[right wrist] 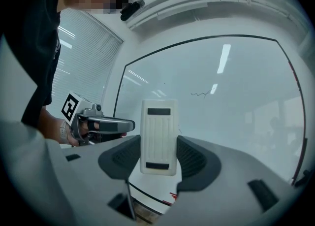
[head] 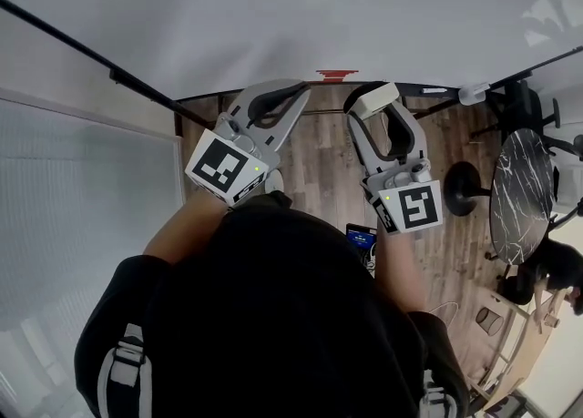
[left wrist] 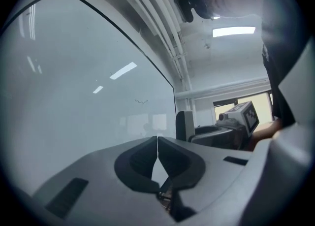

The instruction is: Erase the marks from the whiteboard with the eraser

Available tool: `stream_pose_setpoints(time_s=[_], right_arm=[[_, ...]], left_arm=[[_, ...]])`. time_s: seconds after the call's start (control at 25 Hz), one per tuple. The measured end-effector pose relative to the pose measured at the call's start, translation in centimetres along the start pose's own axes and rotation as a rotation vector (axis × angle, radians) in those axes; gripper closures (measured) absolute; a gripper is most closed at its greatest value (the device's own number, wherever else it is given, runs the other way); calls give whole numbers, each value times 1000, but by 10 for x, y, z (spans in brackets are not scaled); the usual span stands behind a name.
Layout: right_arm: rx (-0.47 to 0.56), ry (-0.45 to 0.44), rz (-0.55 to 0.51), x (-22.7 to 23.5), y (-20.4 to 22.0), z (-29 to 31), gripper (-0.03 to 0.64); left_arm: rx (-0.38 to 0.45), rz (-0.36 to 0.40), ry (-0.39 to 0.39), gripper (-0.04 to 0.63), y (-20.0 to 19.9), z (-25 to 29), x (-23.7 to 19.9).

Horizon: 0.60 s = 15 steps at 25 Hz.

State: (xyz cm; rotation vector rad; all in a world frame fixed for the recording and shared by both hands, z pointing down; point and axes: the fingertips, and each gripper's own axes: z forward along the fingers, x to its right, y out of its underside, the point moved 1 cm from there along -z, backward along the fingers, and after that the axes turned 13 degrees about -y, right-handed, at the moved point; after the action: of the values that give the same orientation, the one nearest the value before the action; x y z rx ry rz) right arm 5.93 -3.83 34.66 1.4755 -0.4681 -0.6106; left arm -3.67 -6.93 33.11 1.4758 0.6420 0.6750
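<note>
White eraser [right wrist: 158, 121] in right gripper [right wrist: 158, 141], near whiteboard [right wrist: 236, 112] edge

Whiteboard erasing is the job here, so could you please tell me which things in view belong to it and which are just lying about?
Job: whiteboard; squiggly mark; eraser, clamped in the right gripper.
Not in use: round dark table; left gripper, shut and empty.

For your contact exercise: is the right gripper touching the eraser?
Touching. In the right gripper view, the right gripper clamps the eraser, a jaw against each side.
</note>
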Motion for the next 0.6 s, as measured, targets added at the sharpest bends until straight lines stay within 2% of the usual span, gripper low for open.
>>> stream_pose_setpoints(time_s=[0.08, 0.28, 0.6], right_arm=[[-6, 11, 7, 7, 0, 13, 388], [-19, 61, 17, 22, -3, 44, 388], [-41, 152, -45, 47, -21, 69, 390]], left_arm=[[-6, 21, 17, 589, 1, 9, -10], [-2, -12, 64, 589, 2, 26, -40], [18, -24, 126, 589, -8, 48, -64]])
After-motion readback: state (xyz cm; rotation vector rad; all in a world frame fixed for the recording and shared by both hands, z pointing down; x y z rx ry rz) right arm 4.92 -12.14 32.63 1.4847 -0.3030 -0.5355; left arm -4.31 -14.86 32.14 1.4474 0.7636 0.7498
